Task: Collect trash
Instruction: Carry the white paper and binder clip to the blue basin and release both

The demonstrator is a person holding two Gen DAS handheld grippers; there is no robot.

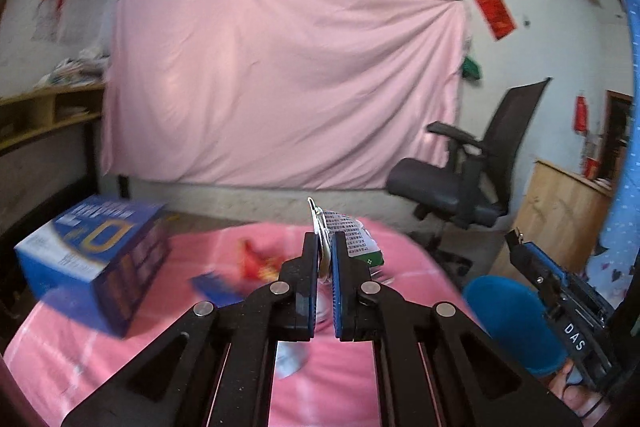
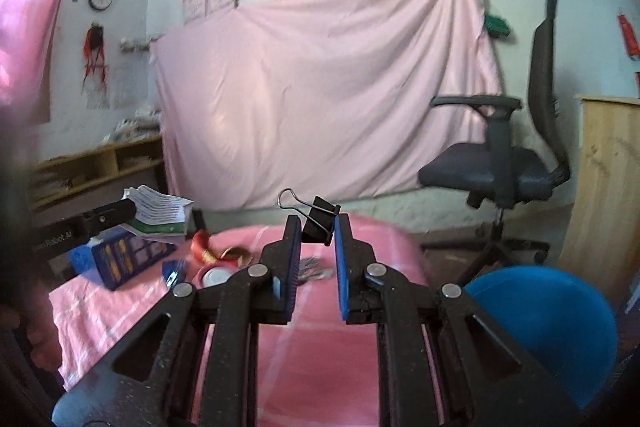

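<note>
My left gripper [image 1: 325,241] is shut on a folded printed wrapper [image 1: 354,239], white with green, held above the pink table; it also shows in the right wrist view [image 2: 160,215]. My right gripper [image 2: 317,223] is shut on a black binder clip [image 2: 318,221] with a wire handle, held above the table. A red wrapper [image 1: 256,261] [image 2: 206,247], a small blue packet [image 2: 175,269] and a round white lid [image 2: 218,277] lie on the table. A blue bin [image 2: 560,323] [image 1: 516,323] stands low at the table's right side.
A blue box [image 1: 96,259] [image 2: 120,259] stands on the pink-clothed table [image 2: 320,347] at the left. A black office chair [image 2: 504,163] is behind right, a wooden cabinet [image 2: 608,187] at far right, wooden shelves [image 2: 100,167] at left, a pink sheet [image 2: 320,87] on the wall.
</note>
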